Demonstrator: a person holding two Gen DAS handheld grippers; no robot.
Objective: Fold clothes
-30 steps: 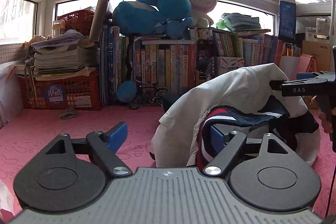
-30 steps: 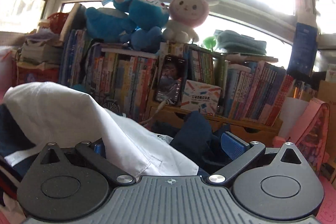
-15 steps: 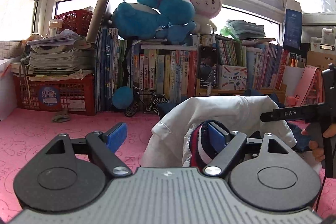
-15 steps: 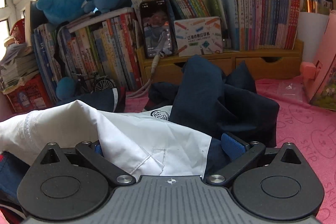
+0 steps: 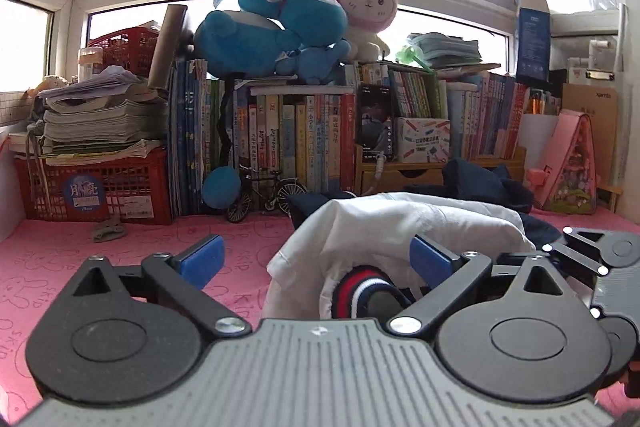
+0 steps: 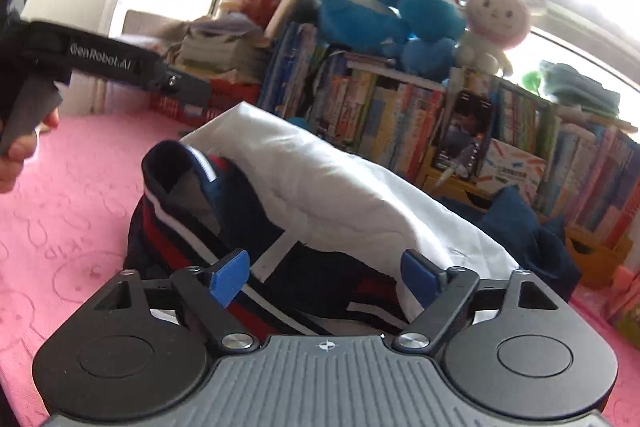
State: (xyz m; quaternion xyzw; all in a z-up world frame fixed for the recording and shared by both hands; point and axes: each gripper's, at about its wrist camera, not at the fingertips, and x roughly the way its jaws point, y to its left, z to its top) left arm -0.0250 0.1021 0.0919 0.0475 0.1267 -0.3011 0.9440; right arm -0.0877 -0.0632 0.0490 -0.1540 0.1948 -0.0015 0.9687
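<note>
Both grippers are working at the near edge of the jacket, which is lying in a rumpled heap on the pink mat. Left gripper is opening, jaws spreading as wide as they go, with a white fold and the striped cuff sitting between them but nothing pressing on the cloth. Right gripper is closing, its blue pads still apart, with the dark striped hem and a flap of white between them; neither pad is biting yet as far as I can tell.

As I judge it, the main risk is the right jaws catching several layers at once, since white shell and navy lining are overlapping right there, so the fold would be dragging the whole bundle instead of one edge. With the left letting go, the heap may be slumping or sliding on the mat as the right pulls. Further back, a navy garment is lying against the jacket and could be getting swept along. Beyond it, books and plush toys are standing clear.
</note>
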